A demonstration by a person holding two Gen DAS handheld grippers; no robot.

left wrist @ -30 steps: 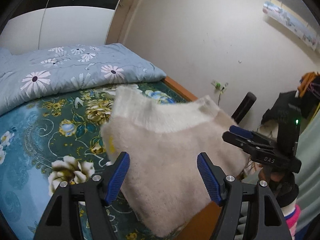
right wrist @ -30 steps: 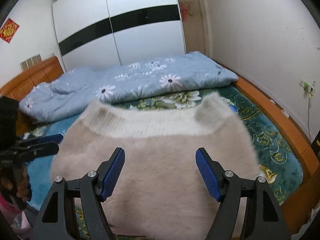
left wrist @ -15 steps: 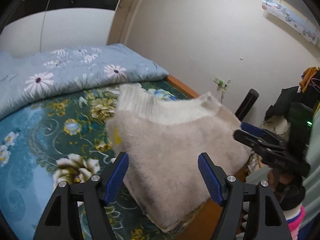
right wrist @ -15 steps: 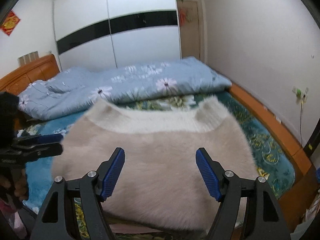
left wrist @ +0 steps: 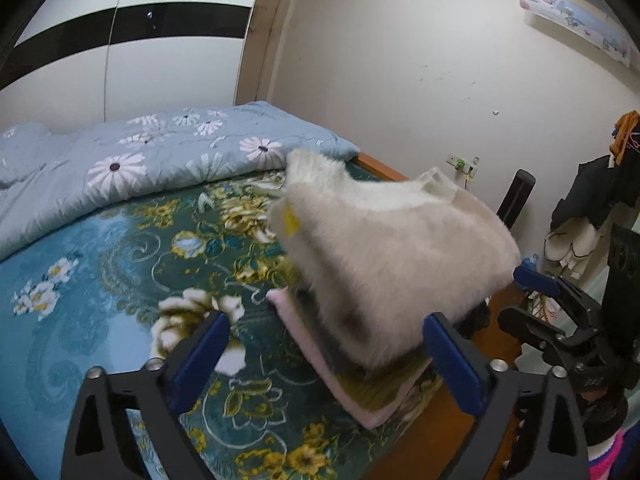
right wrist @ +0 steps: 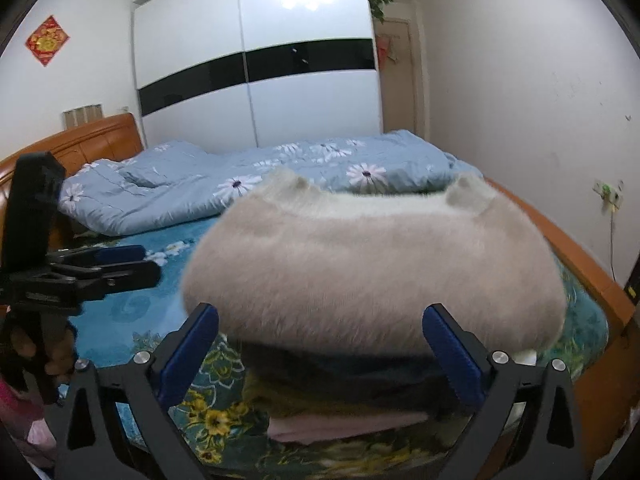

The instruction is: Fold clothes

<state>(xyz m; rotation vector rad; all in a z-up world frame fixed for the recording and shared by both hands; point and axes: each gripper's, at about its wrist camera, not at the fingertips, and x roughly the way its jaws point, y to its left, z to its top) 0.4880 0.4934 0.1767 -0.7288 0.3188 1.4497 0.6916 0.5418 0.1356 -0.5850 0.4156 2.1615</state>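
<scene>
Left wrist view: the left gripper (left wrist: 326, 346) is spread, empty; the fuzzy sweater (left wrist: 392, 256), blurred, hangs at two o'clock over a pink folded garment (left wrist: 320, 364) on the floral bedspread (left wrist: 120, 264). Right wrist view: the right gripper (right wrist: 320, 340), also spread, faces the sweater at twelve o'clock, blocking the blue quilt (right wrist: 192, 188).

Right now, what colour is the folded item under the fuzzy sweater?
Pale pink, beneath the cream sweater; clearest in left wrist view.

Your bedroom sits under even, cool indoor light; a ceiling lamp flares off the glossy wardrobe (right wrist: 256, 80) in the right wrist view. The fluffy sweater (right wrist: 372, 268) smears with motion blur in both views, a dark shadow beneath it. Fisheye distortion bows walls and blackens your corners.
</scene>
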